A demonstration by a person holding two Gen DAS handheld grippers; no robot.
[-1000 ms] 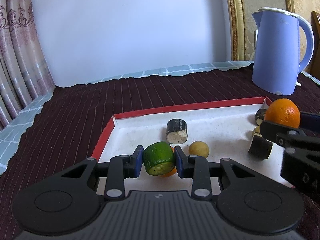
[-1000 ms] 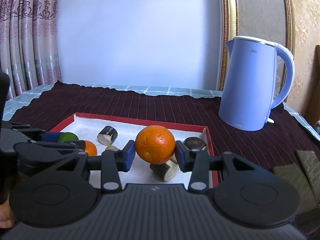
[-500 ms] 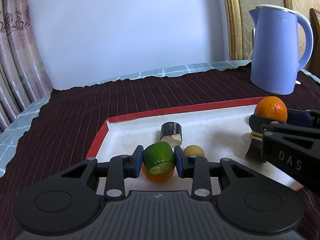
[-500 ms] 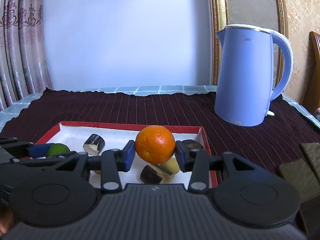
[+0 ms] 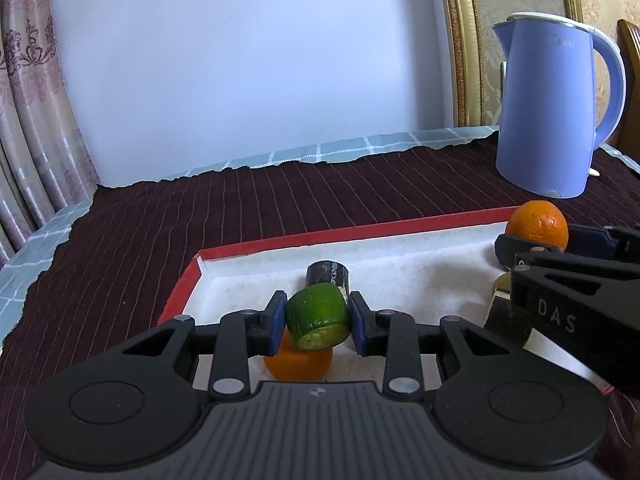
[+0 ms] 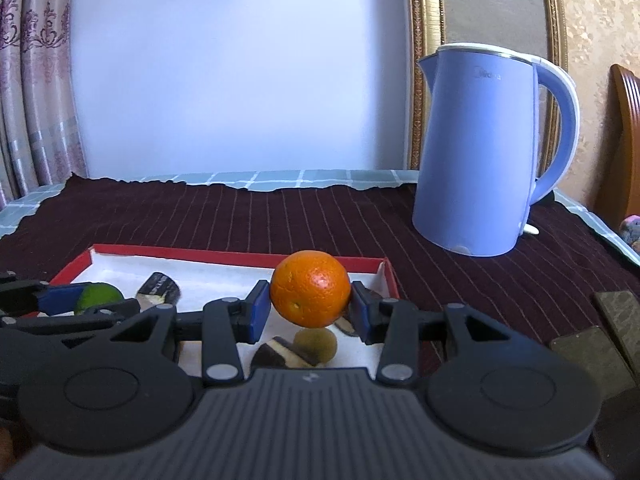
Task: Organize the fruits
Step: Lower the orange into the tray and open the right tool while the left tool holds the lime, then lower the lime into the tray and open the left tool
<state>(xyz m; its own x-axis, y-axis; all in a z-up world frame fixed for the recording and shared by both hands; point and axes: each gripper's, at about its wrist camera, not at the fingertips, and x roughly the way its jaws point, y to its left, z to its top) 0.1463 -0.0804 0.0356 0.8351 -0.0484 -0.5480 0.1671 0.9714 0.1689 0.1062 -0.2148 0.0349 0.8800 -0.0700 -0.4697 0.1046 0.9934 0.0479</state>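
The left gripper (image 5: 318, 322) has its fingers clamped on a green fruit chunk (image 5: 319, 317), lifted above a small orange (image 5: 298, 362) in the red-rimmed tray (image 5: 344, 236). To its right, the right gripper (image 6: 309, 312) grips a large orange (image 6: 310, 289) above the tray's right end. A blue kettle (image 6: 478, 152) stands on the desk farther right.

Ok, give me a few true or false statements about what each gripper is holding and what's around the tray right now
1. The left gripper clamps a cut green fruit piece. True.
2. The right gripper is open with nothing in it. False: it is shut on the orange.
3. The blue kettle stands inside the red-rimmed tray. False: it stands on the dark tablecloth beyond the tray.
4. Both held fruits are above the tray. True.
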